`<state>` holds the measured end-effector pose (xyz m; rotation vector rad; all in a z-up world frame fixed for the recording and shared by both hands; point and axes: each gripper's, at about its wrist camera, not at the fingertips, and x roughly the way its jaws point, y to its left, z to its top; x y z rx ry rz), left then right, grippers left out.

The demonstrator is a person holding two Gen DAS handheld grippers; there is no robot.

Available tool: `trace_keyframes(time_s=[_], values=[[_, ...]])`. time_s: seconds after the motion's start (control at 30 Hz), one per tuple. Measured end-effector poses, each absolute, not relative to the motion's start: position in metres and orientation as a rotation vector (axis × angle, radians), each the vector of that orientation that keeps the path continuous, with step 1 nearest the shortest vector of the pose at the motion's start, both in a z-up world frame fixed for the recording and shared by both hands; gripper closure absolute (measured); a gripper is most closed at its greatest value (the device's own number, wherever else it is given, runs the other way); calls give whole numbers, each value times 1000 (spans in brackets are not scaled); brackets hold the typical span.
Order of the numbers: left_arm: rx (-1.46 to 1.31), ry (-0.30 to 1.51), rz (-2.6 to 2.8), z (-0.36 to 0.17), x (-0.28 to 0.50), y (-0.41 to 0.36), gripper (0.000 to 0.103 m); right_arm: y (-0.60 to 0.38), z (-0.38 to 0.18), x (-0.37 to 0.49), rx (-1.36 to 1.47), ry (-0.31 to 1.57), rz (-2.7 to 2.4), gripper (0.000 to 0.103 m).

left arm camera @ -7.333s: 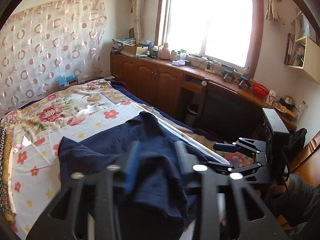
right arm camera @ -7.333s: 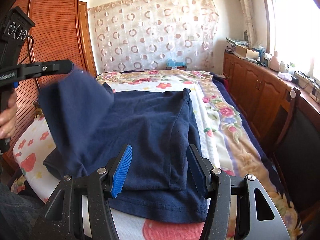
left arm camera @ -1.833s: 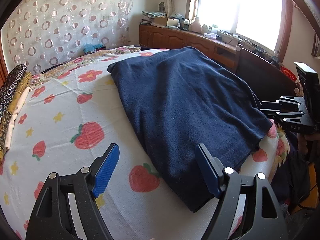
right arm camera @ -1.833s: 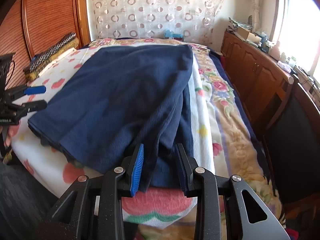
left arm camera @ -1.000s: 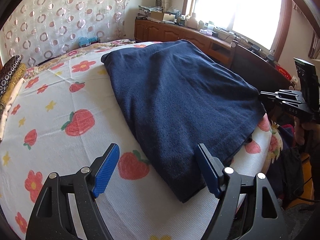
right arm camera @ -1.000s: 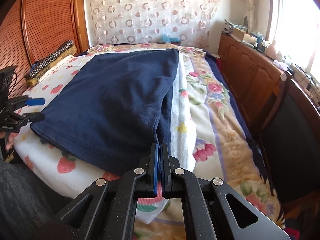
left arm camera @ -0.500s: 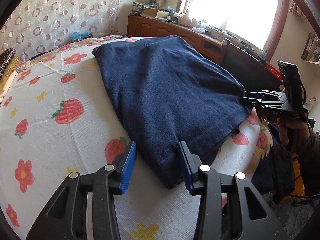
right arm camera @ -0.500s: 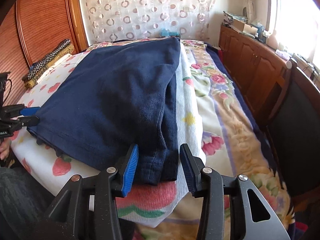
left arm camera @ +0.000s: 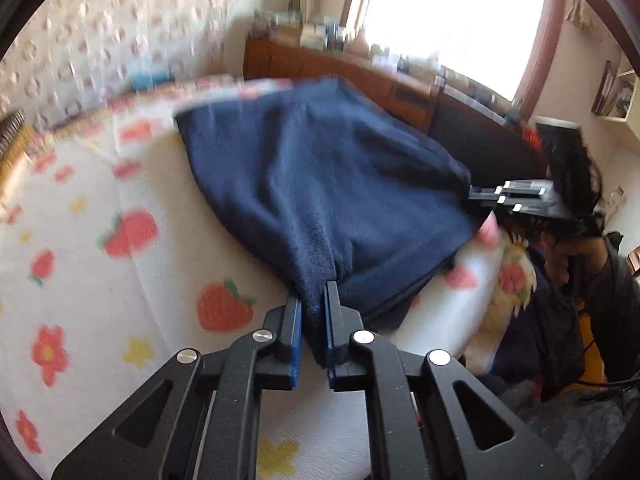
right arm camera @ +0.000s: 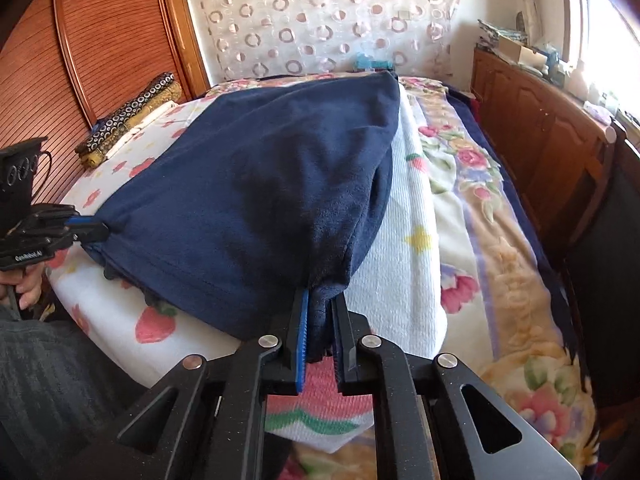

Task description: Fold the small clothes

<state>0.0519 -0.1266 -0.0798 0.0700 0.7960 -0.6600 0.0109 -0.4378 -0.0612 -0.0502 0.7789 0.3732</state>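
Left claw (left arm camera: 313, 322): both blue-padded fingers pinched on the near corner of the navy garment (left arm camera: 320, 184); cloth bunches between the pads and rises from them in a taut ridge. Left wrist view is motion-blurred, so finer detail is not readable.

Right claw (right arm camera: 320, 334): likewise clamped on the garment (right arm camera: 260, 184), at its other near corner; a wad of fabric fills the gap between the pads.

Cross-check: in the left wrist view the right claw (left arm camera: 486, 196) meets the garment's edge at the bed's side, fingers together. In the right wrist view the left claw (right arm camera: 90, 230) grips the opposite corner, held by the person's hand (right arm camera: 28, 286).

Garment: near edge lifted off the bed between the two claws, the rest lying on the white strawberry-print sheet (left arm camera: 120, 280). Several layers show at the lifted hem.

Surroundings: a floral blanket (right arm camera: 500, 240) lies beside the sheet toward the window. Folded patterned fabrics (right arm camera: 128, 116) are stacked at the bed's far edge against the wooden wardrobe (right arm camera: 100, 40). A wooden cabinet (right arm camera: 540, 128) runs under the window.
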Motion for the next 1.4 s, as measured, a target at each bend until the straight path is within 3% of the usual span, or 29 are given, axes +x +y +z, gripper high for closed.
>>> trace_keyframes(time_s=[0.23, 0.47, 0.73, 1.0, 1.07, 1.13, 1.17, 1.23, 1.4], values=[[4, 696, -669, -37, 57, -121, 94, -463, -14, -2, 108, 548, 389, 95], [-40, 664, -626, -5, 141, -114, 94, -464, 22, 53, 138, 449, 371, 95], [-55, 768, -537, -29, 245, -112, 94, -433, 23, 153, 65, 527, 329, 95], [-45, 847, -510, -55, 287, -121, 93, -415, 25, 201, 52, 587, 283, 93], [-54, 853, -546, -55, 288, -117, 86, -414, 27, 209, 64, 571, 290, 88], [-59, 833, -547, -49, 285, -112, 61, -417, 29, 199, 57, 548, 266, 76], [-60, 810, -554, -45, 280, -106, 55, -418, 30, 196, 58, 540, 266, 73], [-49, 801, -570, -38, 275, -101, 25, -419, 27, 191, 49, 530, 281, 65], [5, 842, -587, -51, 268, -94, 23, -418, 12, 177, -53, 555, 302, 58]])
